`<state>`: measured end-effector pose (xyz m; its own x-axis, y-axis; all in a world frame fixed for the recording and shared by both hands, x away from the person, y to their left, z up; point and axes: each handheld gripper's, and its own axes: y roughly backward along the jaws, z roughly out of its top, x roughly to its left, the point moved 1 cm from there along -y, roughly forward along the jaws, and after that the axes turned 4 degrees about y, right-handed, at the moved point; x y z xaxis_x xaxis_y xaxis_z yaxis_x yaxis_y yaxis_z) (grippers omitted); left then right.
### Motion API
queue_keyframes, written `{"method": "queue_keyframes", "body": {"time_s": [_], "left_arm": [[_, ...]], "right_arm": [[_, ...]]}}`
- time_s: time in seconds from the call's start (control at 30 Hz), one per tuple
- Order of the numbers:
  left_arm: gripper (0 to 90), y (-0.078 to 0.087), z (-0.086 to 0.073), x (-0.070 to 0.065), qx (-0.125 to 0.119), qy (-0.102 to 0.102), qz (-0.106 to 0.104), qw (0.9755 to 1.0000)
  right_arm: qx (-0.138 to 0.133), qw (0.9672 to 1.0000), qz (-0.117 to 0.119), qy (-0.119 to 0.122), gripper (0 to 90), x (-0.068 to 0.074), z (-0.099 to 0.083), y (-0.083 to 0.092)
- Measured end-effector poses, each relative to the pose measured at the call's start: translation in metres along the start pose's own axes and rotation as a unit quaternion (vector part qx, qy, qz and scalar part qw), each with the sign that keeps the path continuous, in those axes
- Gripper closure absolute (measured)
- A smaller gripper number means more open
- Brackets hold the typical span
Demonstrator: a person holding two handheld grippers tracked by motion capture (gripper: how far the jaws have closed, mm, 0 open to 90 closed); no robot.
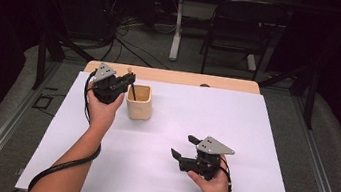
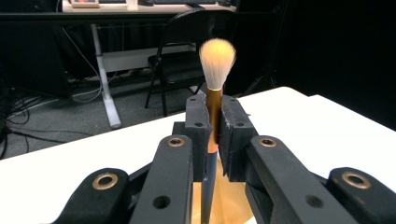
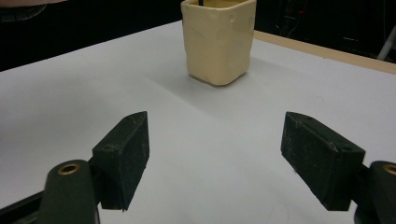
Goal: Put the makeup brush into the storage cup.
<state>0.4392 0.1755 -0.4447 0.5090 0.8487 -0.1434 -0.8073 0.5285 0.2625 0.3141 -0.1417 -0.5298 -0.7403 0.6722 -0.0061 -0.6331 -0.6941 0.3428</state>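
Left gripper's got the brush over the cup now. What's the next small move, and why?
Probably open the left gripper and let go. Its pads are shut on the brush, which stands bristles up with its dark handle already down inside the cream cup. The right gripper sits open and apart on the white sheet, so nothing blocks it.

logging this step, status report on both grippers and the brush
Left hand-held gripper shut on gold-handled cream-bristled brush, handle down in cream squarish cup. Right hand-held gripper open. Nothing obstructing.
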Motion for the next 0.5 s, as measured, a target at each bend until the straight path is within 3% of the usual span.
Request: {"method": "queue_keyframes", "body": {"time_s": [0.5], "left_arm": [[83.0,-0.004,-0.014,0.000,0.009,-0.001,0.002,1.0000]], "right_arm": [[0.000,1.0000,0.000,0.001,23.5,0.000,0.000,0.000]]}}
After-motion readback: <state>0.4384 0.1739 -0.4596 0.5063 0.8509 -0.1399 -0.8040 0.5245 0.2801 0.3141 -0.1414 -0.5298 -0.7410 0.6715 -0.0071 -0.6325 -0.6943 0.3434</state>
